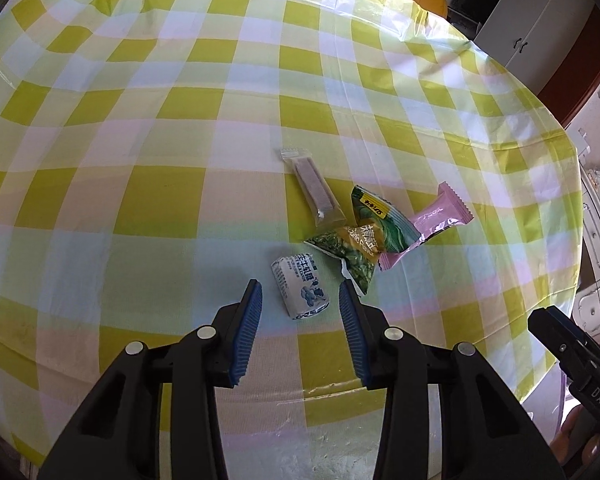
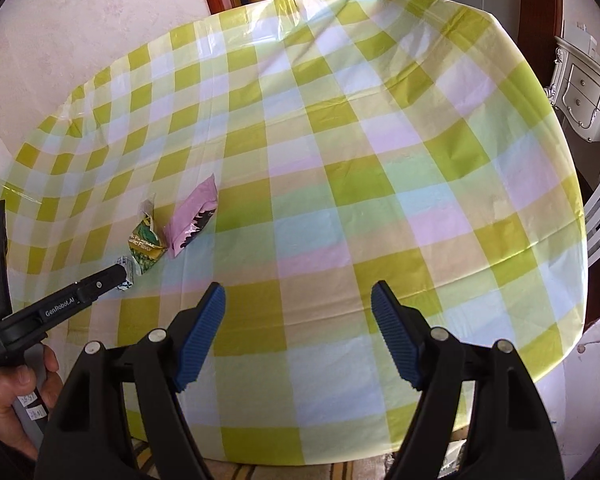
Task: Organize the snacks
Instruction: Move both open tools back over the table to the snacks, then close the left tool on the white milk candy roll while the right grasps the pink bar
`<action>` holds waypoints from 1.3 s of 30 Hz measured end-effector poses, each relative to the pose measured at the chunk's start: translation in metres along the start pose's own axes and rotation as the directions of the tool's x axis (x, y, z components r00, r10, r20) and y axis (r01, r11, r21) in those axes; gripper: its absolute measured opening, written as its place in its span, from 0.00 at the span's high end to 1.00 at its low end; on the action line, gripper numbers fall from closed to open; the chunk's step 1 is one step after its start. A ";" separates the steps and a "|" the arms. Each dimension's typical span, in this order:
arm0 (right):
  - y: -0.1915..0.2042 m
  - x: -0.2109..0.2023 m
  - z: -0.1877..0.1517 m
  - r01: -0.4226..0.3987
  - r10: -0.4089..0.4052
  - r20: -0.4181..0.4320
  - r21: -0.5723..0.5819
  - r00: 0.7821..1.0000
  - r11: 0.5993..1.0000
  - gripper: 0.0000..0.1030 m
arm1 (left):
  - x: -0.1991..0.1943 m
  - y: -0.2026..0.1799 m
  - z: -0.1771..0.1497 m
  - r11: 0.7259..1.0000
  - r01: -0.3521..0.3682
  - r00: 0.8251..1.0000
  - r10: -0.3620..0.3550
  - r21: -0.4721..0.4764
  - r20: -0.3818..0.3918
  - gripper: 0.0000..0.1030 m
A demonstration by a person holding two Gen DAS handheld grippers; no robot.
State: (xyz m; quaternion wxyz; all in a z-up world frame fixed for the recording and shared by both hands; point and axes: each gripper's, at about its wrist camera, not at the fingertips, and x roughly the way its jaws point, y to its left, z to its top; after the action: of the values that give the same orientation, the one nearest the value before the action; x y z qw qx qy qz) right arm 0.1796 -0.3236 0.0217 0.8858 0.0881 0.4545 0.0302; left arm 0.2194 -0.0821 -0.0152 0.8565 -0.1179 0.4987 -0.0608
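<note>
While the left gripper [image 1: 300, 292] hangs wide-jawed over the checked tablecloth [image 1: 140, 200], the white milk candy [image 1: 300, 290] lies between its fingertips, long axis slanting away to the left, so the left is far nearer. Just beyond lie the green packet [image 1: 350, 256], clear bar [image 1: 316, 192] and pink sachet [image 1: 440, 220]. The right gripper [image 2: 298, 300] is well apart, open and empty.

The left gripper [image 2: 125, 276] is showing "GenRobot.AI" in white along its black finger arm. The right gripper [image 1: 548, 320] is bearing the letters "DAS". The green-and-gold snack packet [image 2: 147, 249] is displaying "Flavor"; the remaining print, and the Chinese characters on the white-and-blue candy [image 1: 300, 290], are proving too small to read.
</note>
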 end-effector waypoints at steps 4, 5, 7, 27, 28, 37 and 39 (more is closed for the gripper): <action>0.013 0.017 0.009 -0.021 0.021 -0.008 0.007 1.000 1.000 0.27 | 0.006 -0.003 0.001 0.999 -0.025 1.000 0.025 0.030 0.004 0.65; 0.016 0.021 0.011 -0.025 0.025 -0.012 0.009 1.000 1.000 0.27 | 0.006 -0.005 0.002 0.998 -0.037 0.999 0.036 0.041 0.007 0.68; 0.022 0.029 0.016 -0.041 0.041 -0.020 0.018 0.999 0.999 0.27 | 0.008 -0.008 0.002 0.996 -0.052 0.999 0.052 0.065 0.011 0.75; 0.064 0.088 0.053 -0.082 0.095 -0.050 0.216 0.994 0.973 0.32 | -0.002 0.015 -0.003 0.999 -0.040 0.996 0.041 -0.014 0.078 0.80; 0.066 0.092 0.053 -0.077 0.091 -0.056 0.217 0.994 0.973 0.37 | -0.002 0.017 -0.003 0.999 -0.041 0.996 0.042 -0.022 0.082 0.80; 0.080 0.097 0.047 -0.059 0.070 -0.078 0.140 0.994 0.988 0.61 | -0.006 0.024 -0.002 0.998 -0.035 0.994 0.040 -0.054 0.099 0.80; 0.082 0.096 0.044 -0.060 0.070 -0.075 0.127 0.995 0.990 0.62 | -0.006 0.024 -0.002 0.998 -0.036 0.994 0.041 -0.056 0.102 0.80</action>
State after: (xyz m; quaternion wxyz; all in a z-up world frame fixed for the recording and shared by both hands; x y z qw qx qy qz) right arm 0.2732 -0.2359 -0.0147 0.8585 0.1569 0.4870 0.0340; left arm 0.2138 -0.0575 -0.0174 0.8786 -0.1342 0.4576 -0.0246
